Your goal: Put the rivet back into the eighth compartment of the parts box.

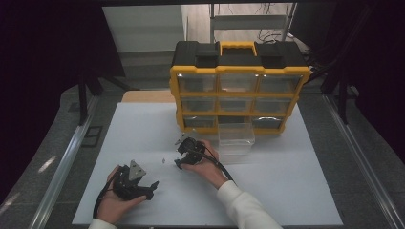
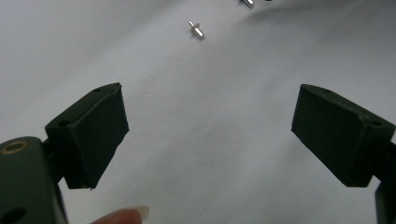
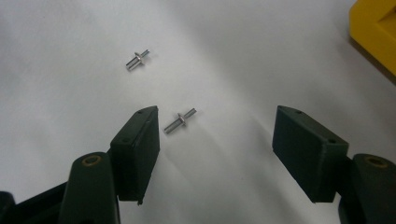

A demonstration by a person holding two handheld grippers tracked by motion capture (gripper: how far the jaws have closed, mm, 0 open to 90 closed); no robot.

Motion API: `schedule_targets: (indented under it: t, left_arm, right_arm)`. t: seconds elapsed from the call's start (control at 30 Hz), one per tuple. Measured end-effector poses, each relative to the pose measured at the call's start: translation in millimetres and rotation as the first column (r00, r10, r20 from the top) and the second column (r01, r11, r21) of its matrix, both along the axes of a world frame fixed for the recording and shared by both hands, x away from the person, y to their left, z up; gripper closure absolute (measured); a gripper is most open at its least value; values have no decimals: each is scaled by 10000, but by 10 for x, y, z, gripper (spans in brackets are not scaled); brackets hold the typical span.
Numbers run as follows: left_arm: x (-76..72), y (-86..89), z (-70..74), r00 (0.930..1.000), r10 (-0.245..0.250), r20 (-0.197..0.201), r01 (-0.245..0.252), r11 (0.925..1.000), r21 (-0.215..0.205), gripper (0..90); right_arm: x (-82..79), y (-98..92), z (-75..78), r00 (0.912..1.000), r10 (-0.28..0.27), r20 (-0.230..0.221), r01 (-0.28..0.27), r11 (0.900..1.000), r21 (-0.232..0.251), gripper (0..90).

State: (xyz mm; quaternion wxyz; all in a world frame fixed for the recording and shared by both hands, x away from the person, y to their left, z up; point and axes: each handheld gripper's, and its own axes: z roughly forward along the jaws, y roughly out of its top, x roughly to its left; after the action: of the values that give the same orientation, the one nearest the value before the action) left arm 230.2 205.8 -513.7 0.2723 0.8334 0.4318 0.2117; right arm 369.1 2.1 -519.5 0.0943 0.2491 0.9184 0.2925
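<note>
White table (image 3: 233,56): pin (image 3: 180,121) between right tool (image 3: 215,140) jaws.

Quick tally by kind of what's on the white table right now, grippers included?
Small metal pins: 2 (nearer pin, farther pin)
Yellow and black drawer cabinets: 1
Pulled-out clear drawers: 1
Grippers: 2 (left gripper, right gripper), both open
Total: 6
</note>
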Motion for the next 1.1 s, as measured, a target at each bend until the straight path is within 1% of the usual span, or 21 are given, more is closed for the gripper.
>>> schedule_targets:
  t: [0.13,0.33,0.6,0.77,0.97,1.1]
  left_arm:
    - [4,-2,-8,10000,-26,-48,26,10000,27,110]
    - [7,-15,-13,9999,-72,-97,73,10000,59,111]
    - [8,-18,-23,9998,-92,-179,94,9999,128,110]
    - [9,-29,-34,9996,-148,-252,152,9997,165,110]
    - [12,-34,-37,9995,-178,-275,183,9997,183,110]
    - [12,-37,-38,9994,-186,-287,192,9996,182,110]
  right_arm:
    - [8,-6,7,10000,5,64,-5,10000,20,323]
    - [26,-23,1,10000,-55,-22,55,10000,-28,323]
    - [26,-16,-40,9999,-11,-111,8,9997,-248,321]
    - [28,-14,-66,9997,-7,-247,4,9999,-122,319]
    - [33,-15,-62,9997,76,-229,-80,9998,-183,330]
    - [42,-16,-56,9995,114,-306,-121,9996,-244,332]
